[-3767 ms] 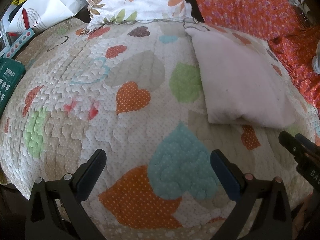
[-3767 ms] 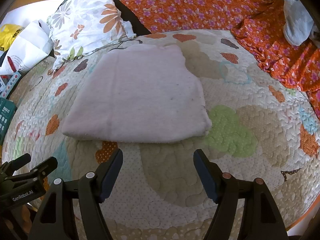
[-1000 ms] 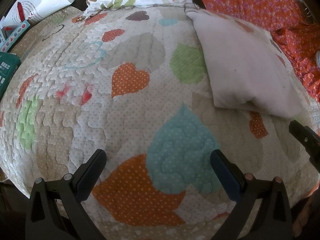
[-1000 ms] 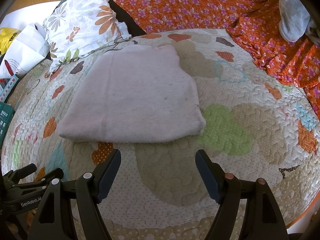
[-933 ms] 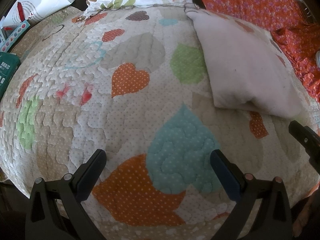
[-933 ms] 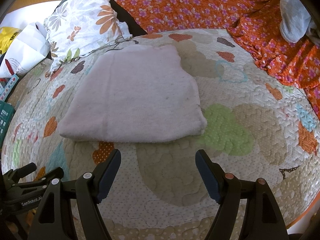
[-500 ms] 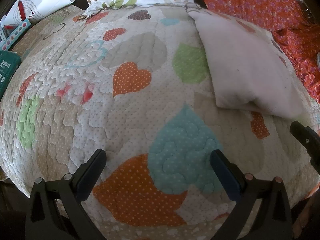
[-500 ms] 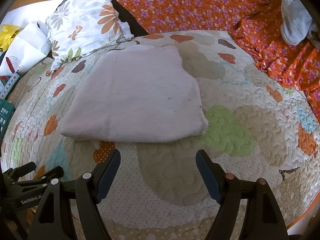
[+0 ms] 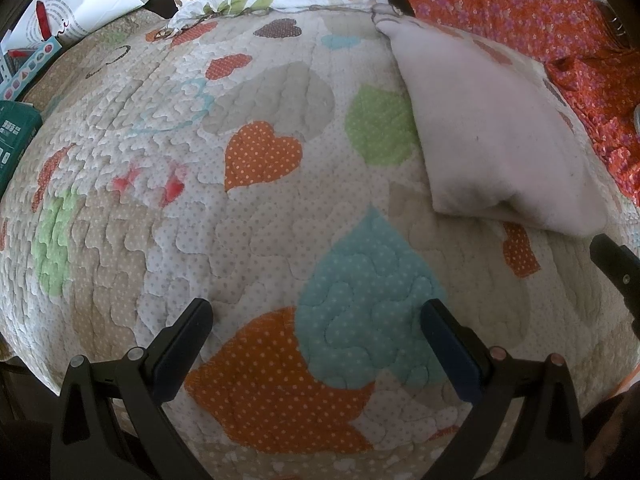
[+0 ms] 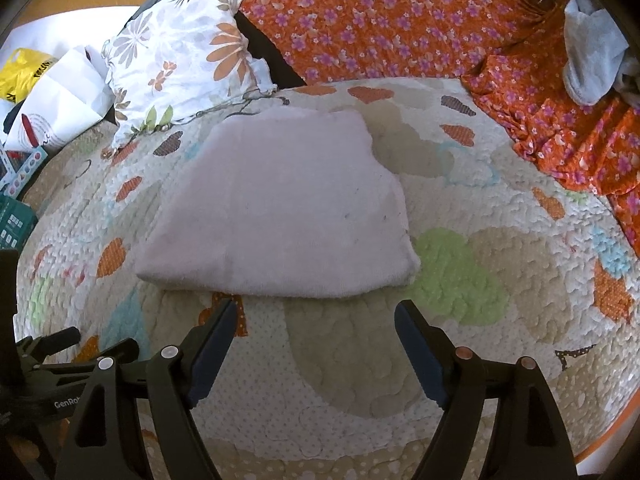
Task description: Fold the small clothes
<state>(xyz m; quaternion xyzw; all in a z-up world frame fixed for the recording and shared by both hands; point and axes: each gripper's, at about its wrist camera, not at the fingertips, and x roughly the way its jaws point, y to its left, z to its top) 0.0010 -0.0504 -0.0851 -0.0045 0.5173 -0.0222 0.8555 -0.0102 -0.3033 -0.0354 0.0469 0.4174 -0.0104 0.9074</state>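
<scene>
A pale pink cloth point(image 10: 280, 208) lies folded into a flat rectangle on the heart-patterned quilt point(image 10: 480, 280). It also shows at the right of the left wrist view point(image 9: 492, 132). My right gripper point(image 10: 314, 316) is open and empty, just in front of the cloth's near edge. My left gripper point(image 9: 316, 316) is open and empty over bare quilt point(image 9: 260, 220), to the left of the cloth. The left gripper's body shows at the lower left of the right wrist view point(image 10: 60, 364), and a right gripper finger point(image 9: 616, 264) at the right edge of the left wrist view.
A floral pillow point(image 10: 180, 56) and an orange flowered sheet point(image 10: 380, 16) lie behind the quilt. A grey-white garment point(image 10: 592, 60) sits at the far right. Paper bags point(image 10: 56, 96) and a green box point(image 9: 12, 136) lie at the left.
Both grippers stay open and empty. The right gripper has edged slightly closer to the cloth; the left view has barely shifted.
</scene>
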